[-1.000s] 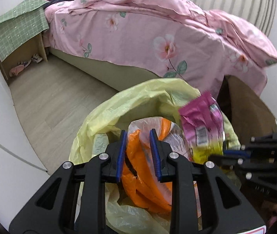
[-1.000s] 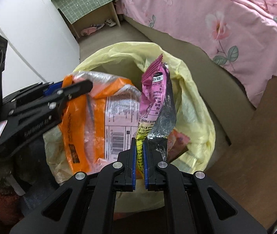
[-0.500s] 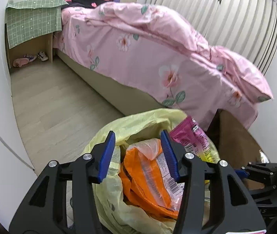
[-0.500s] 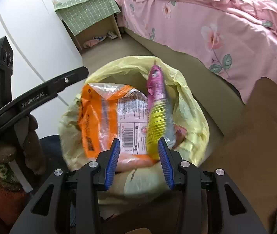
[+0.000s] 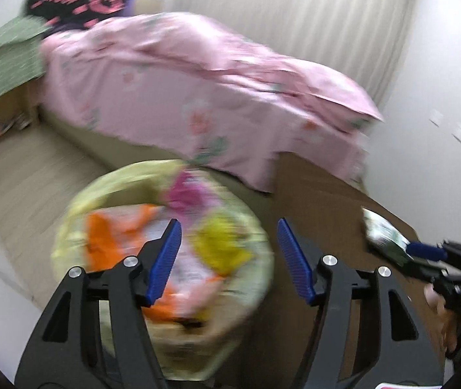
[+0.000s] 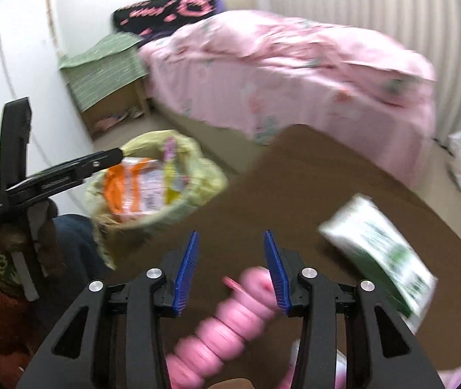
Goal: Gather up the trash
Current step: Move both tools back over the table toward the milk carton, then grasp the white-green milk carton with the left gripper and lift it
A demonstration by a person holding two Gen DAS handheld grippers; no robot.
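Between drops: both grippers are standing empty, and the work is turning from the bin (image 6: 178,194) toward the litter lying on the brown surface (image 6: 295,194). The left gripper (image 5: 228,259) is opening, its blue ribbed fingers (image 5: 165,256) spreading with nothing between them; it is hovering above the bin. The right gripper (image 6: 228,270) is likewise opening, its fingers (image 6: 186,272) apart and pinching nothing, and it is pointing down at the surface. The trash already collected is lying in the bin: an orange wrapper (image 6: 126,188) of crinkled film with a printed white panel, and a pink-and-yellow packet (image 6: 170,168) standing on edge beside it. The bin is round, lined with a thin, slack, pale yellow bag whose rim is folding outward. Still to be collected, judging by the task, are a green-and-white pack (image 6: 382,259), flat-sided and box-like, resting on the surface to the right, and a pink ribbed item (image 6: 227,324), soft-looking and segmented, lying just under the right fingers; blur is hiding finer detail. The next move is likely calling for lowering the right fingers around one of these and closing gently, since both look light.
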